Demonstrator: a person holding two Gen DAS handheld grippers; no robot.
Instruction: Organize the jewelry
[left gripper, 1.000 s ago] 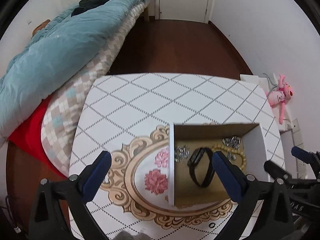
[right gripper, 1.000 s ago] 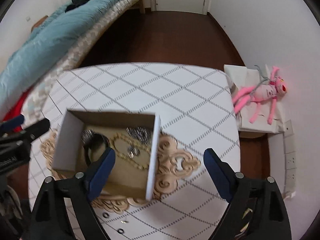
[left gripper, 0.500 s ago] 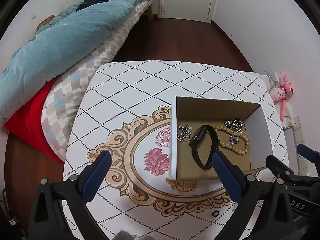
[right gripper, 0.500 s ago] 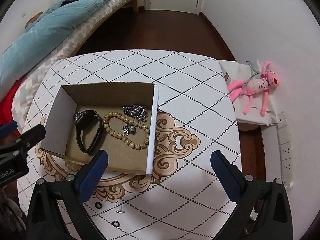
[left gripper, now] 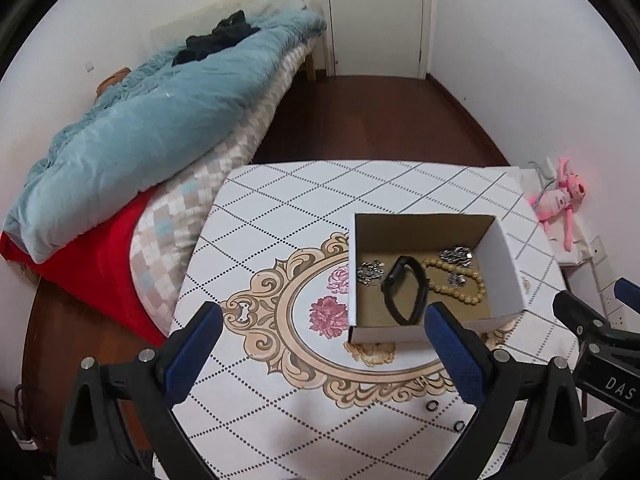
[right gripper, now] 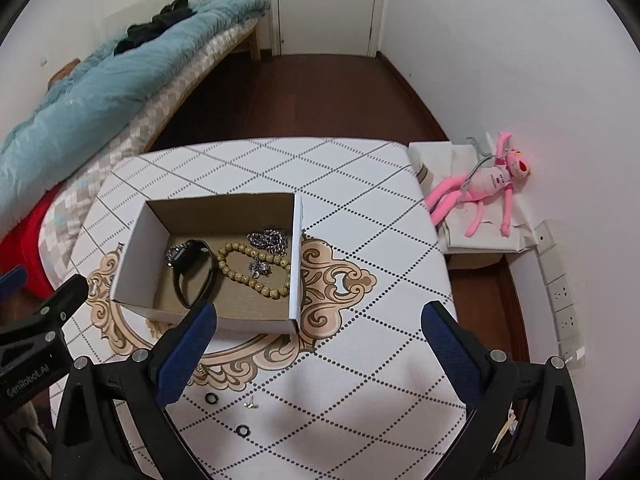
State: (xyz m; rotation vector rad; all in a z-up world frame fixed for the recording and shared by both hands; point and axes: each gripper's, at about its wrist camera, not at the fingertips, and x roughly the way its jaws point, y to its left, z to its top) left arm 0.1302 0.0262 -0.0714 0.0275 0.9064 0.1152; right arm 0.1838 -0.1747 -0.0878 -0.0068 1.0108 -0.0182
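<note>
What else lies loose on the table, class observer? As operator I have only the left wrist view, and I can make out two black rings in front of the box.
Observer: In the right wrist view a small pale piece, perhaps an earring, lies on the table between the two rings, touching neither.
Operator: Is the right gripper holding anything?
Observer: No. The right gripper is wide open and empty, with its fingers on the near side of the box.
</note>
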